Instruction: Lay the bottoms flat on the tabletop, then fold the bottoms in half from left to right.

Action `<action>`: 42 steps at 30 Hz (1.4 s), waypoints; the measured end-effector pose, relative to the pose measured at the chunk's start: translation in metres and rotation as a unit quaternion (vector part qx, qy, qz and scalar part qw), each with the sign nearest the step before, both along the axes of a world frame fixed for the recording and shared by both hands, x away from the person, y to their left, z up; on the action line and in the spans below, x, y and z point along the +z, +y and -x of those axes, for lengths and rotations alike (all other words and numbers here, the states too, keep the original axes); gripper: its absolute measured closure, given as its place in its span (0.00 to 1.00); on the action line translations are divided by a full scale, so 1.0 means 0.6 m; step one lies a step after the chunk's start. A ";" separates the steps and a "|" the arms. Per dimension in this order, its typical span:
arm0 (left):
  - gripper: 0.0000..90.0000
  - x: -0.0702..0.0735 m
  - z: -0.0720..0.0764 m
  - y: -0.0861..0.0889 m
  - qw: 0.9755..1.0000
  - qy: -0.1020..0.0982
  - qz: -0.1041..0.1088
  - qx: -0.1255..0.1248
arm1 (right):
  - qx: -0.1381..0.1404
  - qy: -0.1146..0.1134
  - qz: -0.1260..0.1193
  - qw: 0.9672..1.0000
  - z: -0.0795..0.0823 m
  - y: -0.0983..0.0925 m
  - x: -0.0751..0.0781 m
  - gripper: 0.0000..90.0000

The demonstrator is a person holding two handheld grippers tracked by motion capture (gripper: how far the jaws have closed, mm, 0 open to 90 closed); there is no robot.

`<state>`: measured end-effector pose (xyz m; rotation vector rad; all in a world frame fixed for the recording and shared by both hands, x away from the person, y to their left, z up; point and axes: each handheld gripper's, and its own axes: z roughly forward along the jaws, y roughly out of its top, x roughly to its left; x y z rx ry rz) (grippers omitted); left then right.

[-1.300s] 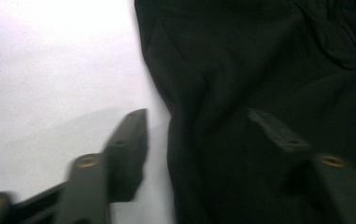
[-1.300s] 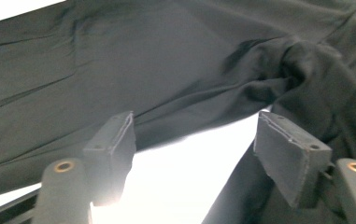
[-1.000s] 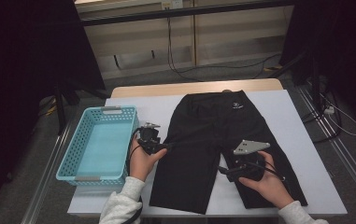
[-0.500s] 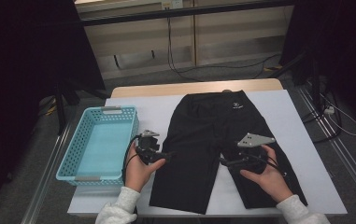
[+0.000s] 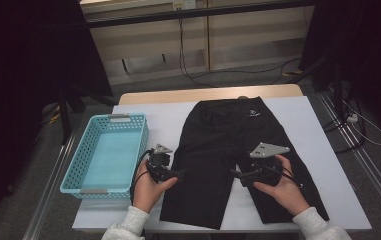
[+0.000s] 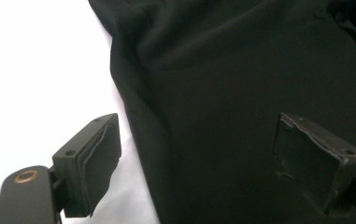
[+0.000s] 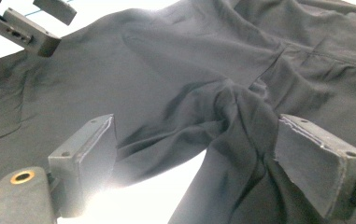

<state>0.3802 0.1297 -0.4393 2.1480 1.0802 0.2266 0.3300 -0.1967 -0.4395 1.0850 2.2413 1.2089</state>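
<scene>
Black shorts [image 5: 238, 145] lie flat on the white table cover, waistband at the far end. My left gripper [image 5: 180, 173] points right at the outer edge of the left leg. In the left gripper view that edge of the shorts [image 6: 241, 70] runs between its pads [image 6: 98, 158], which stand wide apart and do not press on it. Its jaws have just been opening. My right gripper [image 5: 234, 174] points left at the inner edge of the right leg. It hangs open [image 7: 194, 154] over the crotch folds [image 7: 231, 102], gripping nothing.
A light blue mesh basket [image 5: 128, 118] stands to the left of the shorts, close to my left hand. The white cover [image 5: 323, 150] shows beside the right leg. In the right gripper view, the left gripper [image 7: 56, 25] appears at the top left.
My left gripper has slid toward the person along the left leg's outer edge. The right gripper has stayed about where it was.
</scene>
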 end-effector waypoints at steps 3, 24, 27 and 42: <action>0.17 -0.003 0.001 0.003 1.000 0.003 -0.003 0.004 | 0.007 0.000 -0.003 1.000 0.001 0.001 0.000 0.14; 0.19 -0.015 0.007 0.017 0.999 0.003 -0.026 0.021 | 0.021 -0.005 0.001 1.000 0.002 0.007 0.003 0.14; 0.20 -0.017 0.006 0.017 0.999 -0.002 -0.033 0.023 | 0.022 -0.004 0.002 1.000 0.003 0.006 0.003 0.14; 0.55 -0.004 0.020 0.008 0.996 0.026 -0.060 0.052 | 0.034 -0.002 0.008 0.999 0.004 0.011 0.003 0.15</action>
